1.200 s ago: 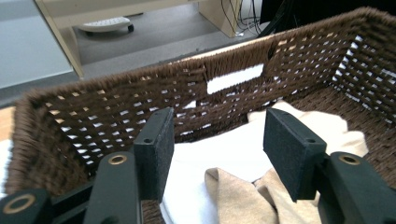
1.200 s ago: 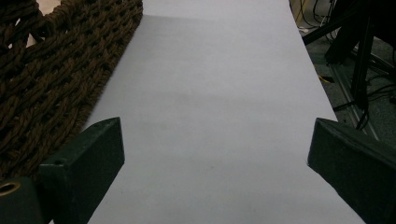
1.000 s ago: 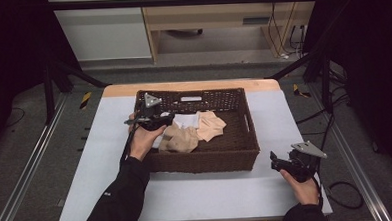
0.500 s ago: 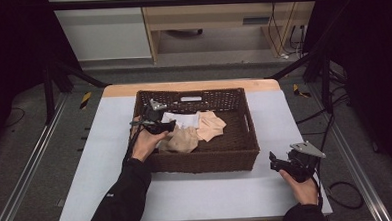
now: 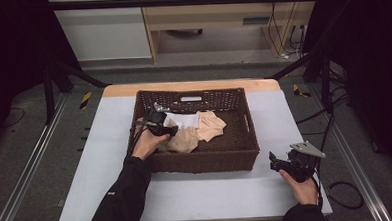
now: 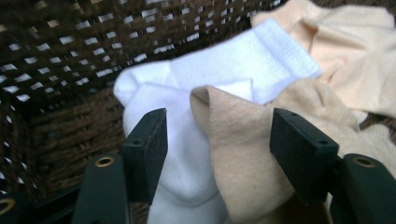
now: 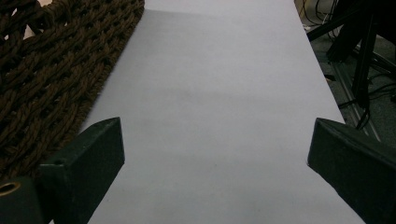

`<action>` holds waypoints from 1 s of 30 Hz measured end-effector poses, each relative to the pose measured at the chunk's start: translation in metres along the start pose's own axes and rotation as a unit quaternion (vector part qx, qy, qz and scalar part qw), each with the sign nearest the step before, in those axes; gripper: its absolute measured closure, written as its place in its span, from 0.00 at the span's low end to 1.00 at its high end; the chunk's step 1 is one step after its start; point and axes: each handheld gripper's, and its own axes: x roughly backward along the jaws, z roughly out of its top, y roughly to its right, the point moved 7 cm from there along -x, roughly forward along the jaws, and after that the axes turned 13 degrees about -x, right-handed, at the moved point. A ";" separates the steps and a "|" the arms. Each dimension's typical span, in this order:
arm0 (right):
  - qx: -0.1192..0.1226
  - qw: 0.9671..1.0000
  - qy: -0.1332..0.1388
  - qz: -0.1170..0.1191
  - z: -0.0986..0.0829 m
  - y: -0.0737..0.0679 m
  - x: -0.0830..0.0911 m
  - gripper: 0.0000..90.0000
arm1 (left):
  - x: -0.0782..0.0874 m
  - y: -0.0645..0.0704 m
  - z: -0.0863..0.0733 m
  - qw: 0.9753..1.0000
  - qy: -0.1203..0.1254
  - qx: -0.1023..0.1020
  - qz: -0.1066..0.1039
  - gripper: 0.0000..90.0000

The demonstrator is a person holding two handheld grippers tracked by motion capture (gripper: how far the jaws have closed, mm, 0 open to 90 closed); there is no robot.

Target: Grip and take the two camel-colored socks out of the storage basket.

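Dark woven wicker rises around my left gripper (image 5: 160,126), which I hold low inside the rectangular brown wicker basket (image 5: 250,133), toward its left end. Its fingers (image 6: 145,151) stand open with a wide gap, and they have hold of nothing yet. Between them, in the left gripper view, stands a raised fold of the tan fabric sock (image 6: 233,140), and just beside it on the left lies the white ribbed cotton sock (image 6: 261,56), partly under the tan one. A paler peach sock (image 6: 345,42) lies farther off toward the basket's middle, touching the tan one.

I judge the step in hand to be the approach for a pick: I am lined up on the socks but have not closed. The tan fold sits between the fingers, nearer the right one, while white cloth lies by the left one. So the next move calls for a small shift to centre the tan fold, a slight dip, then a firm close on that fold alone, so the white sock does not come up with it.

My right gripper (image 5: 291,161) rests on the pale grey surface (image 5: 198,200) outside the basket's right front corner, fingers spread wide and empty, bare surface between them.
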 end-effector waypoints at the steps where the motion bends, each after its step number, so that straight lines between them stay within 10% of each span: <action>1: 0.000 1.000 0.000 0.000 0.000 0.000 0.000 0.05 | -0.001 0.001 -0.001 1.000 -0.005 0.005 -0.007 0.44; 15: -0.003 1.000 0.000 0.000 0.000 0.000 0.001 0.05 | 0.002 0.010 -0.007 0.998 -0.050 0.007 -0.041 0.93; 30: -0.003 1.000 0.007 -0.004 0.002 0.002 0.003 0.05 | 0.017 0.007 0.003 1.000 0.005 0.015 -0.024 0.98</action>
